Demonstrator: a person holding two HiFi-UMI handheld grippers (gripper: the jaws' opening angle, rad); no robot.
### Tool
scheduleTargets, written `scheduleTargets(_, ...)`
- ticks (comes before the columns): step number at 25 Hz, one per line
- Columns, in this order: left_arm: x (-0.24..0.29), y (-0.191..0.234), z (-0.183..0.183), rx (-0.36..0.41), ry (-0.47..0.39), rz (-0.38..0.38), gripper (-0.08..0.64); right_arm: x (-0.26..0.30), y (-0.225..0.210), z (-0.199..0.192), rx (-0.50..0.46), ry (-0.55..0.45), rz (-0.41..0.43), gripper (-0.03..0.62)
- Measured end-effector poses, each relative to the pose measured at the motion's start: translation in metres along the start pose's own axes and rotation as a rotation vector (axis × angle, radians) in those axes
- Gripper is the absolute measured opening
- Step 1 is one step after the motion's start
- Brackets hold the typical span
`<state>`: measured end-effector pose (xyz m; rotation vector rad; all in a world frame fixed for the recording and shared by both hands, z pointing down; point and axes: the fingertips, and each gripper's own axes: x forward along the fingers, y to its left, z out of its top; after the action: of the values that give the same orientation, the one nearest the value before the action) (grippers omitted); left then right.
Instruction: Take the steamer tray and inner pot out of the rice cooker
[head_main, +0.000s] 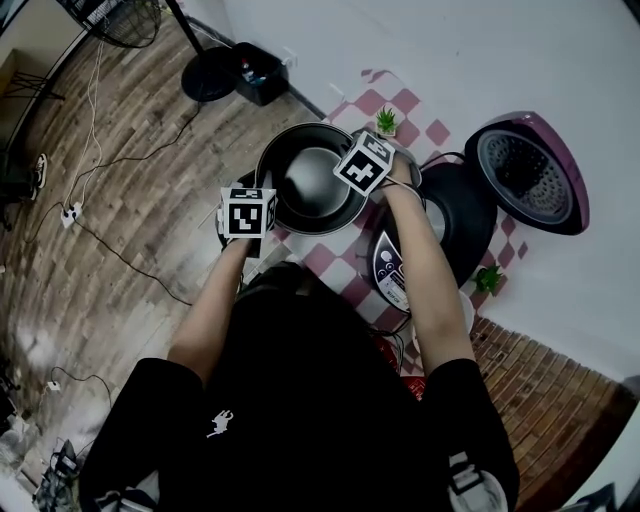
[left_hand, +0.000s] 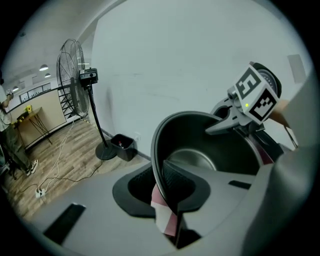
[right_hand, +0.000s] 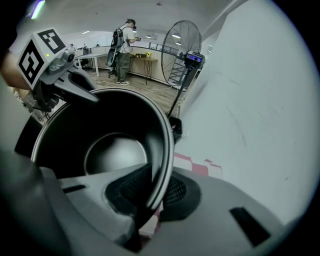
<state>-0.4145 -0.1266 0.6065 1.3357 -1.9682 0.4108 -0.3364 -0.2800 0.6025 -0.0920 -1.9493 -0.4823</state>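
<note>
Both tongs gripped the inner pot (head_main: 312, 178) by its rim. The left tongs (head_main: 265, 205) clamped the rim's left side and the right tongs (head_main: 368, 190) the opposite side, and each gripper view showed the thin rim pinched between that gripper's pads. The pot was upright and empty, at the left edge of the red-checked tabletop (head_main: 330, 258). Whether it rested on the tabletop or hung just over it could not be told. Just beside it, toward the right edge, stood the rice cooker (head_main: 462, 215), its lid (head_main: 525, 172) swung open.
</note>
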Motion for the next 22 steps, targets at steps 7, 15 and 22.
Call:
scheduleTargets(7,0.003,-0.009,-0.014,-0.017,0.027,-0.001,0.052,0.015,0.007,-0.011,-0.058,0.065,0.065,0.041)
scheduleTargets(15,0.009,-0.017,-0.014,-0.005,0.036,-0.021,0.054,0.026,0.009,-0.025,-0.064,0.111,0.107,0.048)
scheduleTargets(22,0.019,-0.017,-0.008,0.035,0.043,-0.043,0.072,0.037,0.005,-0.03,-0.079,0.147,0.107,0.06)
